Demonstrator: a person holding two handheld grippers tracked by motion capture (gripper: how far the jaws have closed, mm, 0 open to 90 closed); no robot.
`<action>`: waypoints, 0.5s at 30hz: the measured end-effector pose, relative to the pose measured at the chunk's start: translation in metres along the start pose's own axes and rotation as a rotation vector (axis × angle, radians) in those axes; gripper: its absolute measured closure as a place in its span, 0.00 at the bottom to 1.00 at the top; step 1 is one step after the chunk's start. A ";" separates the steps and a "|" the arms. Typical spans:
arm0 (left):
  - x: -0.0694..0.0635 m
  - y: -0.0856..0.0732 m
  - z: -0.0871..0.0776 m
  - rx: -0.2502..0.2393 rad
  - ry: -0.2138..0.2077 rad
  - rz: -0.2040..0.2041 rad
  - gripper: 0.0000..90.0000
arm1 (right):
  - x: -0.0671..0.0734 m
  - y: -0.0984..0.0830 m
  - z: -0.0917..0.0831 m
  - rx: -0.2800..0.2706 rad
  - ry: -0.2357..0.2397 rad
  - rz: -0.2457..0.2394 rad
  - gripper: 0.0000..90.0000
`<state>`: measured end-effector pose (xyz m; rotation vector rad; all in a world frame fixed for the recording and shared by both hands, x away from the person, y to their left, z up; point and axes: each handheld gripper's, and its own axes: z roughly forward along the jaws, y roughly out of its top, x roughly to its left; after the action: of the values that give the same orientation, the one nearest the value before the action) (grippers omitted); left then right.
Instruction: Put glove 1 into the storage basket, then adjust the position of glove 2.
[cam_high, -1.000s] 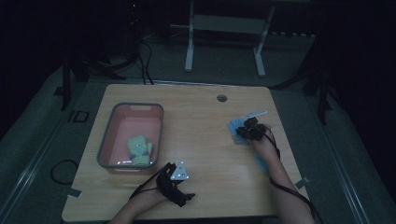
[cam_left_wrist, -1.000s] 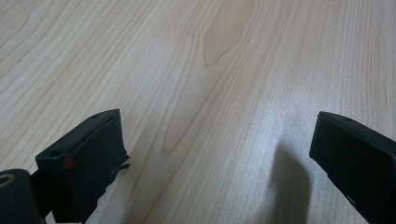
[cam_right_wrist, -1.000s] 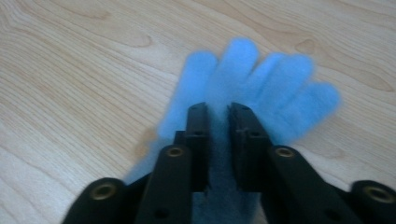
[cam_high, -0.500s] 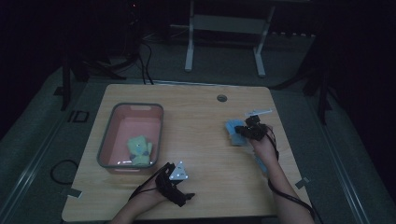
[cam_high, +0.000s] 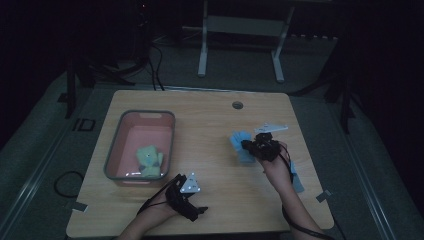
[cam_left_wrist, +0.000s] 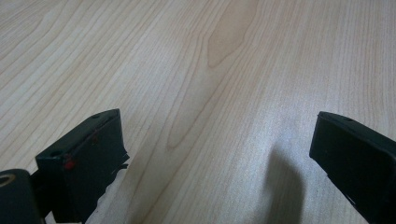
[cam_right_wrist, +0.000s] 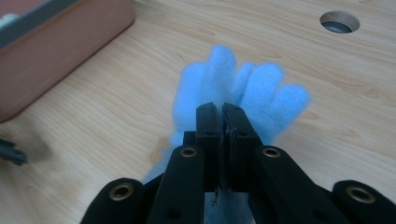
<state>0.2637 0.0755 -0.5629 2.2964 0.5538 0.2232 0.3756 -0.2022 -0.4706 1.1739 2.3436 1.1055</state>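
The right gripper (cam_high: 248, 145) is carrying a fluffy light-blue glove (cam_right_wrist: 243, 93) leftward above the pale wooden desk (cam_high: 210, 125), its jaws pinched tight on the fabric. A second ago the glove was sitting farther right; now it is heading toward the pink plastic tub (cam_high: 141, 145), where a pale green glove (cam_high: 149, 160) is already lying. The left gripper (cam_high: 192, 212) is resting near the desk's front edge, jaws spread wide, holding nothing.

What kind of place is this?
Probably a dim lab or recording room: a wooden table with a cable hole, cables on the floor, and a metal stand behind.
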 end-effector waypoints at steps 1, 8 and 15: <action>0.000 0.000 0.000 -0.003 0.004 0.000 0.04 | 0.005 -0.001 -0.001 0.002 0.008 -0.001 0.96; 0.000 0.000 -0.001 -0.001 0.000 0.002 0.04 | 0.032 -0.014 0.003 0.019 -0.005 0.015 0.96; -0.002 0.000 -0.001 -0.006 0.002 0.005 0.04 | 0.049 -0.037 0.019 0.062 0.002 0.029 0.96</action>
<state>0.2621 0.0753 -0.5618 2.2928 0.5474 0.2296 0.3353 -0.1676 -0.5071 1.2329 2.3856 1.0505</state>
